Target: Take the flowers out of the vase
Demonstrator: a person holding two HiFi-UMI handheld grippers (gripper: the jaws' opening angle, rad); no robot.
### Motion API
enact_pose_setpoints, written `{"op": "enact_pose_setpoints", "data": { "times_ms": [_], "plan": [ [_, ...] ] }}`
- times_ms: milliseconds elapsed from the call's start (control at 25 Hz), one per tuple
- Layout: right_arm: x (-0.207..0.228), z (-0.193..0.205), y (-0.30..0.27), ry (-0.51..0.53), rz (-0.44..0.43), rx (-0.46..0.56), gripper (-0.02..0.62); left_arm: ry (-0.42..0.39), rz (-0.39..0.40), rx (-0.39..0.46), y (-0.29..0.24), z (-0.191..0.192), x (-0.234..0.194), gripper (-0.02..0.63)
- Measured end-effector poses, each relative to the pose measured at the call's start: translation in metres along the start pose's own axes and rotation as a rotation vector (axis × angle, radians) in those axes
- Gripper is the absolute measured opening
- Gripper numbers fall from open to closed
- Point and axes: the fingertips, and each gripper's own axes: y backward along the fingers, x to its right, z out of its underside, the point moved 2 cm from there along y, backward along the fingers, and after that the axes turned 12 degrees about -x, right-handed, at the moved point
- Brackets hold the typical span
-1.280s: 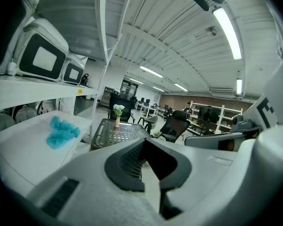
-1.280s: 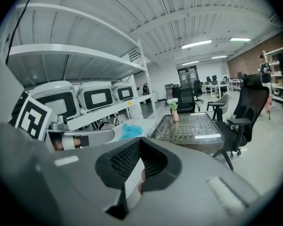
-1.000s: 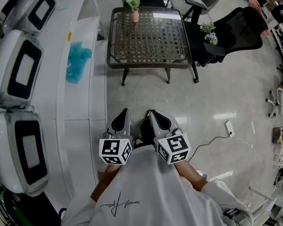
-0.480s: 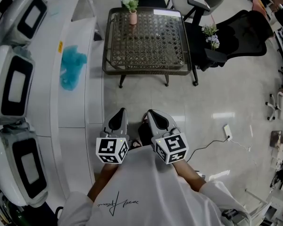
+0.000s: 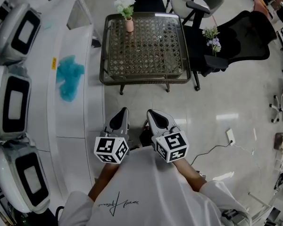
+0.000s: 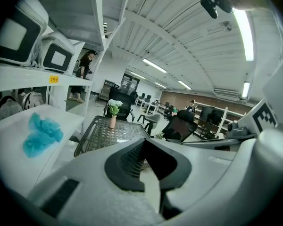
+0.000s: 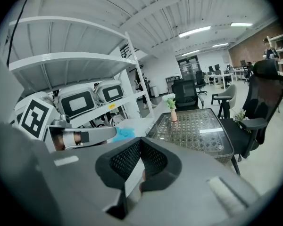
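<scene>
A small pink vase [image 5: 129, 25] with white flowers [image 5: 124, 4] stands at the far left corner of a glass-topped wicker table [image 5: 146, 46]. The vase [image 6: 112, 122] and the flowers [image 6: 114, 105] also show far off in the left gripper view, and the right gripper view shows the same vase [image 7: 173, 116] and flowers [image 7: 169, 99]. Both grippers are held close to the person's body, well short of the table. My left gripper [image 5: 120, 114] [image 6: 144, 147] is shut and holds nothing. My right gripper [image 5: 155, 115] [image 7: 140, 147] is shut and holds nothing too.
A white shelf unit runs along the left with a blue cloth [image 5: 70, 76] and white machines [image 5: 14, 98]. Right of the table a black office chair [image 5: 240, 36] carries a small plant [image 5: 212, 34]. A grey chair [image 5: 198, 4] stands behind the table. A power strip [image 5: 230, 135] lies on the floor.
The table, vase and shelf have slid nearer in the head view as the person walks forward. Both grippers keep their place by the body and stay shut.
</scene>
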Motion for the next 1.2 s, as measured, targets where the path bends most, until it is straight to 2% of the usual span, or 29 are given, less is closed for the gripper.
{"op": "enact_pose_setpoints", "data": {
  "times_ms": [320,600,1000,1200],
  "plan": [
    [0.048,-0.022,-0.003,-0.032,0.013,0.035,0.008,-0.036,0.004,-0.001,-0.037,-0.018,0.014,-0.005],
    [0.077,-0.025,-0.003,-0.043,0.027,0.051,0.008,-0.017,-0.005,0.042,-0.051,-0.029,0.017,-0.005],
    [0.087,-0.018,-0.021,-0.089,0.011,0.010,0.008,0.020,-0.045,0.024,-0.059,-0.029,0.003,-0.005],
    [0.095,-0.035,-0.034,-0.081,0.021,0.003,0.008,0.028,-0.029,0.010,-0.079,-0.039,-0.008,-0.005]
  ]
}}
